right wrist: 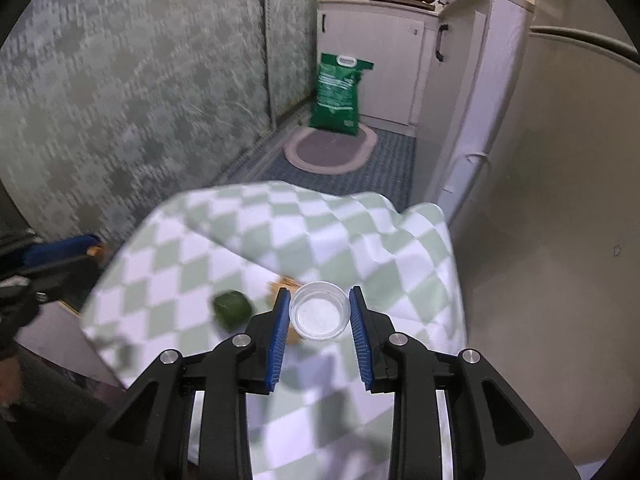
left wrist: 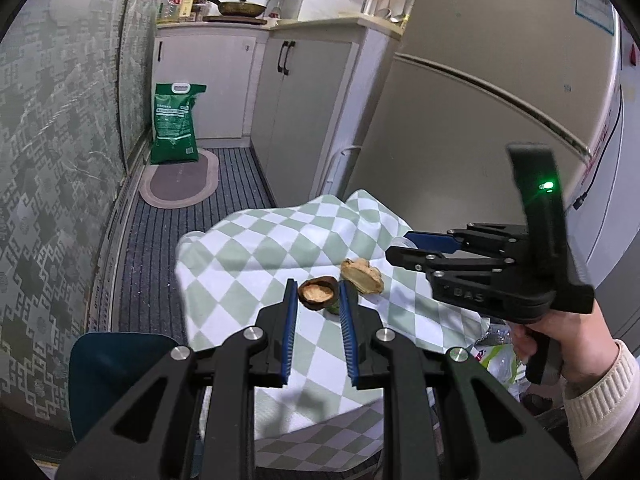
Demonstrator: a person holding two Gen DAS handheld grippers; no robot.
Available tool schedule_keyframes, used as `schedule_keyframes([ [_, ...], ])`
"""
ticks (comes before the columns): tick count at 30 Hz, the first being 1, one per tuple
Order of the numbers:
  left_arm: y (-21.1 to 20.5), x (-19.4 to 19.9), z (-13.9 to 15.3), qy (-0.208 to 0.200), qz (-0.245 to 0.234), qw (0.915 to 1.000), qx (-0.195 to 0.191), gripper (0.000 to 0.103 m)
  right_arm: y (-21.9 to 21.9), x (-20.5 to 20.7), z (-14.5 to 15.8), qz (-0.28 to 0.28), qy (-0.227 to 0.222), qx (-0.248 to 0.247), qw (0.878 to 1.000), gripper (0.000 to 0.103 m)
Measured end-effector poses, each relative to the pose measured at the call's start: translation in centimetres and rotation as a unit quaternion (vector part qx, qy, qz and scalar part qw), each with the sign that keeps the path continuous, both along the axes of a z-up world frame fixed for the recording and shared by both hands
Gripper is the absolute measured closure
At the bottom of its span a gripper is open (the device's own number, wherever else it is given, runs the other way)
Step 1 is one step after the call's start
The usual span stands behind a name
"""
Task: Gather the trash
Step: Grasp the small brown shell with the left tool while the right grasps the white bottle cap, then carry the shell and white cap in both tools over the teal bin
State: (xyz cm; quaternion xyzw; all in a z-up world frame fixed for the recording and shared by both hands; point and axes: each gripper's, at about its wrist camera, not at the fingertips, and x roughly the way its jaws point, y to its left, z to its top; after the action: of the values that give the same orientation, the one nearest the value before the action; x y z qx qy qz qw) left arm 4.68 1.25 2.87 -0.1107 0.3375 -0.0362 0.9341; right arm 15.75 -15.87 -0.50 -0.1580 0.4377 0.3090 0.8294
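On the green-and-white checked tablecloth [left wrist: 256, 256] lie a brown shell-like husk [left wrist: 317, 293], a tan ginger-like scrap [left wrist: 362, 276] and a small green piece [right wrist: 232, 309]. My left gripper [left wrist: 318, 294] is open with the brown husk between its fingertips. My right gripper [right wrist: 319, 312] holds a clear plastic cup [right wrist: 319, 311] between its blue pads, above the cloth; it also shows in the left wrist view [left wrist: 404, 248], to the right of the scraps.
A fridge [left wrist: 500, 80] stands right of the table. White cabinets [left wrist: 296, 92], a green sack [left wrist: 176, 124] and an oval mat [left wrist: 180, 180] are beyond. A patterned wall [left wrist: 52, 160] runs on the left. A blue chair [left wrist: 108, 372] sits at lower left. Plastic bags [left wrist: 500, 356] lie under my right hand.
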Motion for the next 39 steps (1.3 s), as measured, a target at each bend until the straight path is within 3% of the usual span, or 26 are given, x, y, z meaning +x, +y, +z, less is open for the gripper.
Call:
schedule_keyframes([
  [8,2.6,-1.5,0.9,-0.012,0.023,0.9997,-0.003,0.081,2.5,-1.4,1.9,0.025,0.021,0.046,0.998,0.073],
  [22,7.1,-3.6,0.2,-0.004,0.061,0.9981,0.005,0.081,8.1,-3.2,3.1,0.072,0.048,0.079,0.993,0.073],
  [39,12.9,-5.2,-3.2,0.057,0.114,0.9918,-0.002,0.081,14.7,-4.5,0.6,0.109,0.099,0.054,0.988,0.073],
])
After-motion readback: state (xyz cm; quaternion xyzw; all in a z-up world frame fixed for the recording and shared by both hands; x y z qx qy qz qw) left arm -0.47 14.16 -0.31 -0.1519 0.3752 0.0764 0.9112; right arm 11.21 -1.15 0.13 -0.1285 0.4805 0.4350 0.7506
